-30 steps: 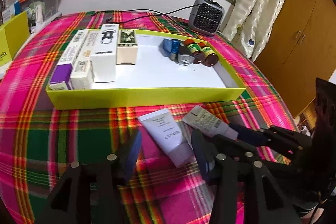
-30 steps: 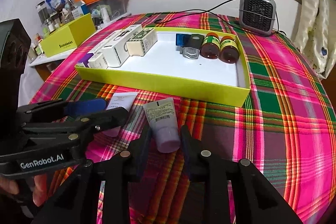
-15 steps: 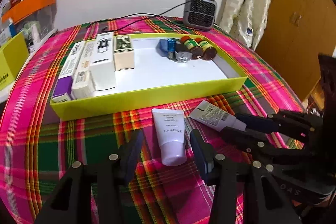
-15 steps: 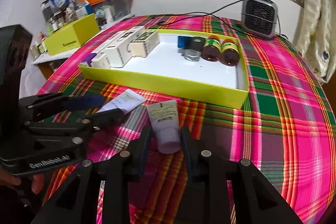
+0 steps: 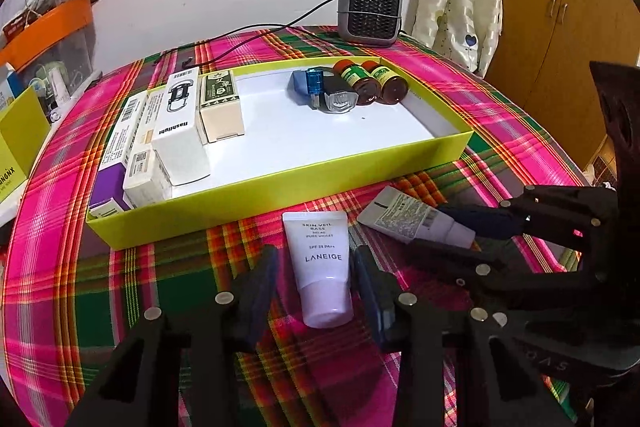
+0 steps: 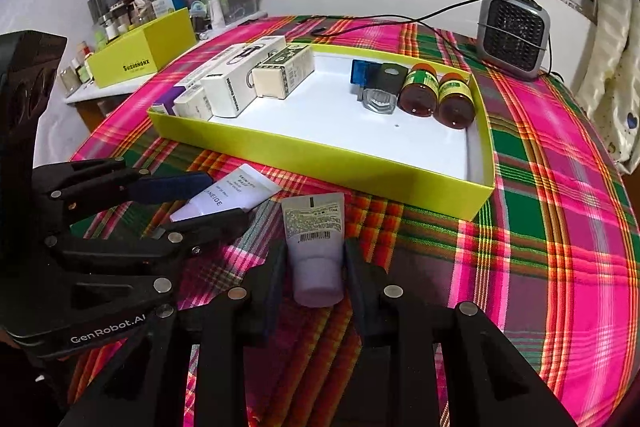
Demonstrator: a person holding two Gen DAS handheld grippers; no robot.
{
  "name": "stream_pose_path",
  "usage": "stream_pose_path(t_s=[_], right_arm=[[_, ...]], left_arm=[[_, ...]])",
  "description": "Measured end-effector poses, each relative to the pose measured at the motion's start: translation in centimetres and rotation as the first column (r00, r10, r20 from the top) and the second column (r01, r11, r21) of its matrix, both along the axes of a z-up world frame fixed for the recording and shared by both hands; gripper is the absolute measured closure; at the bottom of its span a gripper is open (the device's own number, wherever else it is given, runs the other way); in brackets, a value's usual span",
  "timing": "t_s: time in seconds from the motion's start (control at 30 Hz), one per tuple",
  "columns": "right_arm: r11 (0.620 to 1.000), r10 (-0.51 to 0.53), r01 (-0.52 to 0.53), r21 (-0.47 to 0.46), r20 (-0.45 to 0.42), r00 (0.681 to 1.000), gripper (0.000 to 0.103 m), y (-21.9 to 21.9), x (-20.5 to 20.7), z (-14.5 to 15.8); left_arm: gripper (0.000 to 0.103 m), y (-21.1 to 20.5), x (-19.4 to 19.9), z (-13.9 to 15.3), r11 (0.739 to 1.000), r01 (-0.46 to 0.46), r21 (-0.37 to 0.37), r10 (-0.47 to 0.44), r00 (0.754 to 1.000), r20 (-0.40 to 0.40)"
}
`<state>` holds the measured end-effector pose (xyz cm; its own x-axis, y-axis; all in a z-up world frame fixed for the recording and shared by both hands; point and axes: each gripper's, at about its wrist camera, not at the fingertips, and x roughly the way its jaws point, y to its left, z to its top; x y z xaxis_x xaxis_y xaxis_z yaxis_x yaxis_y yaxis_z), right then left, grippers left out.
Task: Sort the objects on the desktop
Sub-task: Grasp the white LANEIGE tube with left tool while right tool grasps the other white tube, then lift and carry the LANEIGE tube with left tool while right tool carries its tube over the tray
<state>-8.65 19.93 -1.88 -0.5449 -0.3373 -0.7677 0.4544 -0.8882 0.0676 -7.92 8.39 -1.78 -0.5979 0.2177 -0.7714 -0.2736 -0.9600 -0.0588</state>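
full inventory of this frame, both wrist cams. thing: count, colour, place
tray: 1, yellow-green, white inside, mid table
boxes: about 5, white, cream, purple, tray's left end
brown bottles: 2, green labels, lying at tray's right end
blue and grey small items: cannot count, beside the bottles
LANEIGE tube: 1, white-lilac, on cloth before tray
barcode tube: 1, white-lilac, on cloth beside it
heater: 1, grey, behind tray, corded
tablecloth: 1, pink-green plaid
yellow box: 1, side shelf
left claw: black, open around LANEIGE tube
right claw: black, astride barcode tube, contact unclear
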Motion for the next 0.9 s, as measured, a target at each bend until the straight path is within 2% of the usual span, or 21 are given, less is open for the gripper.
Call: stream_pose_path(t_s=[0.13,0.23,0.33,0.9], right_arm=[[1.0,-0.001,0.001,-0.002,-0.001,1.0,0.073,-0.1,0.0,0.0],[1.0,-0.005,0.005,-0.011,0.0,1.0,0.073,0.1,0.0,0.0],[1.0,-0.011,0.011,-0.016,-0.001,1.0,0.073,0.3,0.1,0.1],[0.996,-0.05,0.048,-0.081,-0.022,0.999,0.074,2.1,1.2,0.8]], left_arm=[[0.064,0.0,0.0,0.0,1.0,0.001,0.0,-0.001,1.0,0.0],[0.072,-0.1,0.1,0.0,1.0,-0.011,-0.009,0.011,1.0,-0.005],[0.072,-0.5,0.2,0.1,1.0,-0.006,0.019,0.006,1.0,0.0],[0.072,-1.0,1.3,0.9,0.997,0.021,0.07,-0.019,0.999,-0.026]])
